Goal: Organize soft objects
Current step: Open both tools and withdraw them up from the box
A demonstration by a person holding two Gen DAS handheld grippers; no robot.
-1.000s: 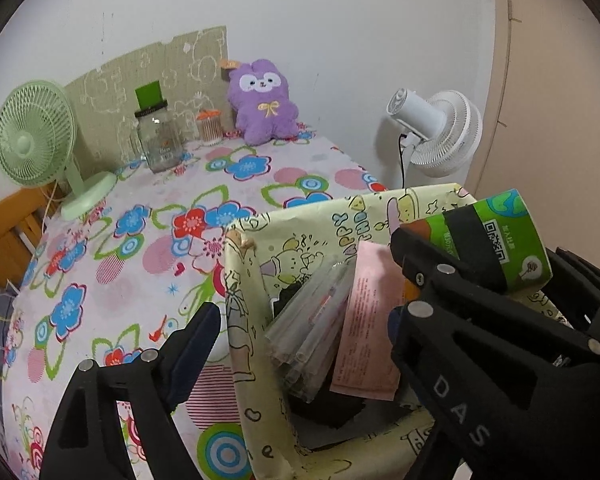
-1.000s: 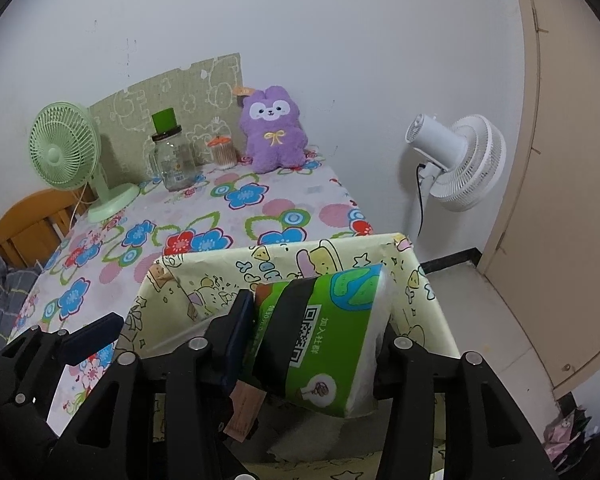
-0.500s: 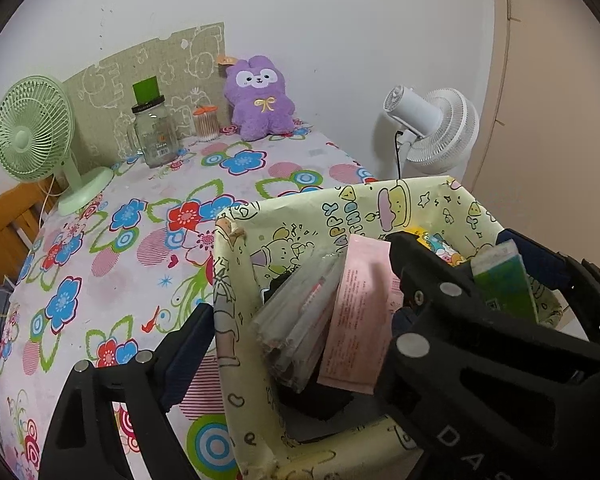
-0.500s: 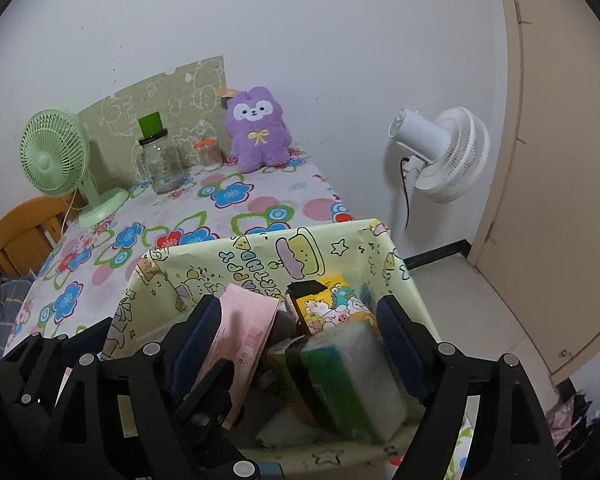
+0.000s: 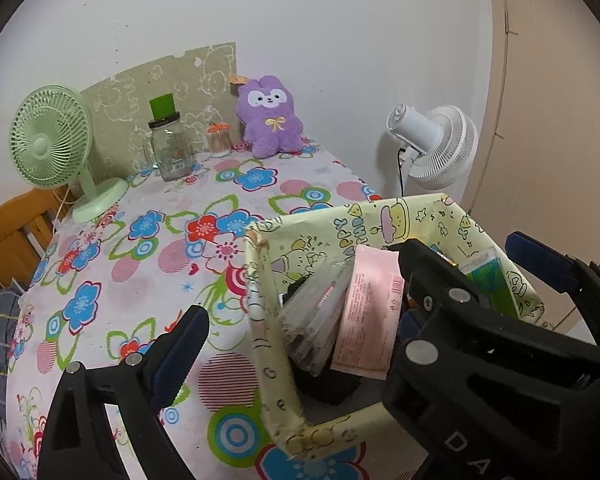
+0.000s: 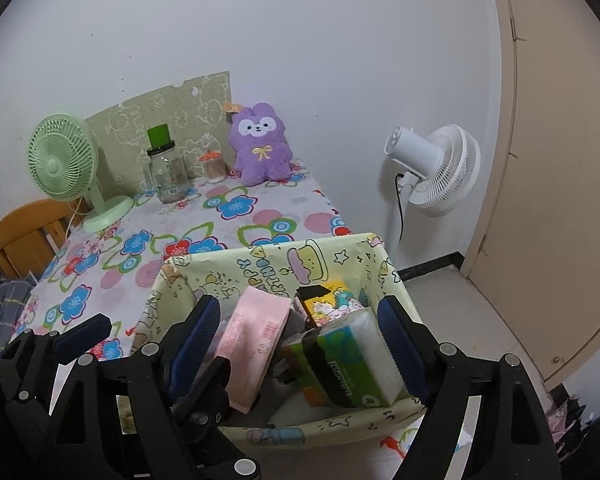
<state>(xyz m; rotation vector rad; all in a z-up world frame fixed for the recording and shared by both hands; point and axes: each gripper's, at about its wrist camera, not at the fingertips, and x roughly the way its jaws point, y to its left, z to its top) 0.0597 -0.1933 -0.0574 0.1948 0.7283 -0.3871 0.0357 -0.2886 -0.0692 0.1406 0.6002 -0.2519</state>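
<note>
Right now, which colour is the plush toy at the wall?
Purple, with a white face and a yellow bow; the plush toy shows best in the right wrist view.

On the desk (image 6: 260, 216), a basket (image 6: 328, 426) sits at the near right edge, holding a tissue pack (image 6: 356, 364), a flat packet (image 6: 256, 336) to its left and a small box (image 6: 332, 300) behind. At the far wall stand a desk fan (image 6: 64, 164), jar (image 6: 166, 172), small container (image 6: 214, 166) and plush toy (image 6: 260, 148), left to right. A standing fan (image 6: 436, 168) is on the floor right of the desk.

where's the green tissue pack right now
The green tissue pack lies in the yellow cartoon-print storage box, at its right end beside the pink pack, below the open right gripper.
</note>
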